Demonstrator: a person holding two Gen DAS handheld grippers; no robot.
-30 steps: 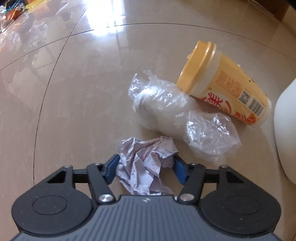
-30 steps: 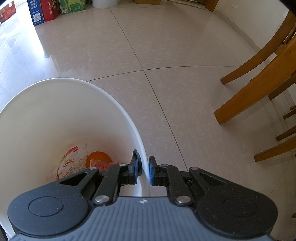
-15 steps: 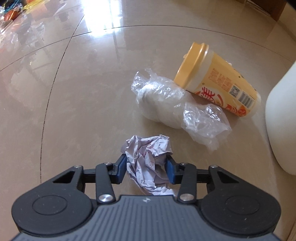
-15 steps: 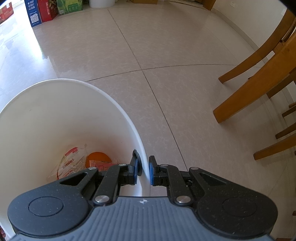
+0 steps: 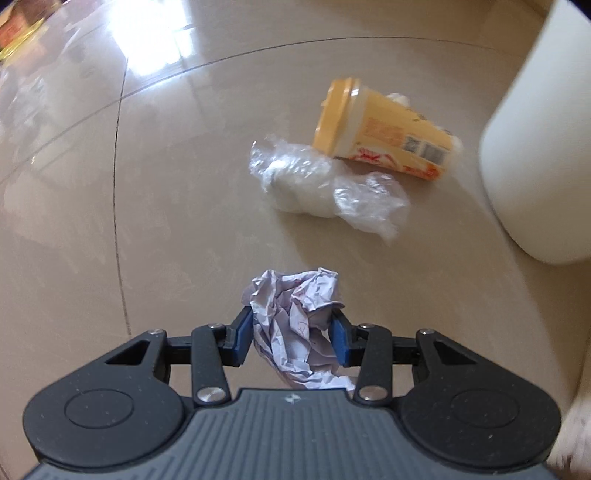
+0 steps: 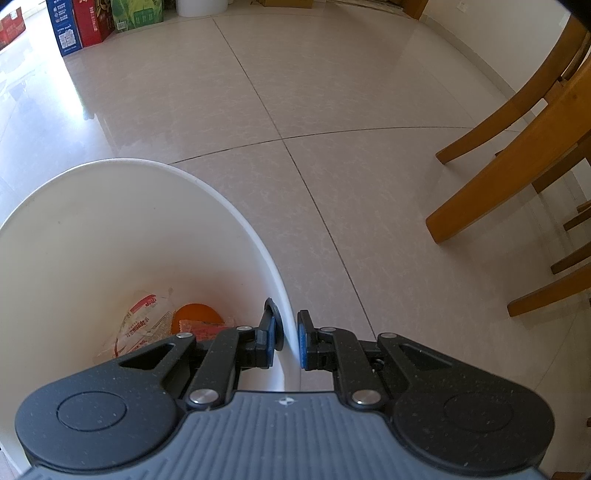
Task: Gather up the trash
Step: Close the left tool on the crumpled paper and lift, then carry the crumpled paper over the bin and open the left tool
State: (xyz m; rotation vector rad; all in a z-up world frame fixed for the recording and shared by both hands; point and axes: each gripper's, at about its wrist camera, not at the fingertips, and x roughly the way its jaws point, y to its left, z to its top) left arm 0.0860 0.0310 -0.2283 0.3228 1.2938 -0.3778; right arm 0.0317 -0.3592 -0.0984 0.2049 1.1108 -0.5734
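Observation:
My left gripper (image 5: 291, 338) is shut on a crumpled paper ball (image 5: 295, 314), white with red marks, held clear above the tiled floor. Farther ahead on the floor lie a crumpled clear plastic bag (image 5: 325, 186) and a yellow lidded cup (image 5: 384, 129) on its side, touching each other. The white trash bin (image 5: 539, 140) stands at the right edge of the left wrist view. My right gripper (image 6: 289, 338) is shut on the white trash bin's rim (image 6: 243, 218). Inside the bin lie a printed wrapper (image 6: 142, 325) and an orange item (image 6: 195, 315).
Wooden chair legs (image 6: 517, 147) stand to the right of the bin. Coloured boxes (image 6: 85, 22) line the far wall at the left. Glossy beige floor tiles spread around the trash, with bright glare (image 5: 155, 40) at the far left.
The left gripper's pads closed in on the paper ball and lifted it off the floor; the cup and bag now look farther away. The right gripper and bin stayed still.

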